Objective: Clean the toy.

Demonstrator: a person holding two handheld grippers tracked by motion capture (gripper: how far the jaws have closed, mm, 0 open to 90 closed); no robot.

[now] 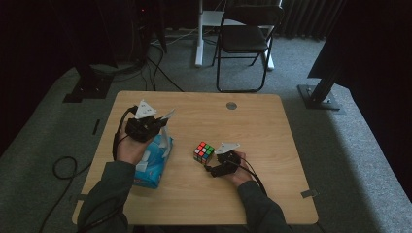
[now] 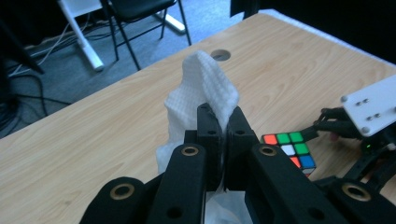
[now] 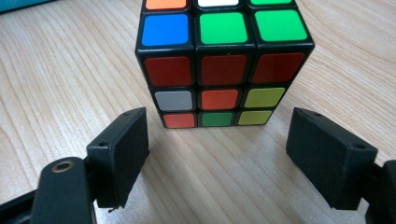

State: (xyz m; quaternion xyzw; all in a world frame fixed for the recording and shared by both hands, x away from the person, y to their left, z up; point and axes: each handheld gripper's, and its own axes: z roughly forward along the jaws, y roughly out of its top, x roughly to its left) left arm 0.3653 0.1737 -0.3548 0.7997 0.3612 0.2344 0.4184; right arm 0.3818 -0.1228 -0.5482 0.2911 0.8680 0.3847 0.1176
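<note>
My left gripper (image 2: 223, 122) is shut on a white tissue (image 2: 201, 88) that stands up between its jaws. In the high view the left gripper (image 1: 154, 122) hovers over a blue tissue pack (image 1: 153, 162) at the table's left, with the tissue (image 1: 168, 116) sticking out at its tip. A scrambled puzzle cube (image 1: 203, 152) rests on the wooden table (image 1: 252, 126) near the middle. My right gripper (image 3: 217, 140) stands open just in front of the cube (image 3: 219, 60), jaws wider than it and not touching. The right gripper (image 1: 210, 164) lies low at the cube's near right.
A round cable hole (image 1: 231, 105) sits near the table's far edge. A black folding chair (image 1: 245, 39) and a white desk leg (image 1: 199, 34) stand on the carpet beyond. Cables trail on the floor at the left (image 1: 63, 167).
</note>
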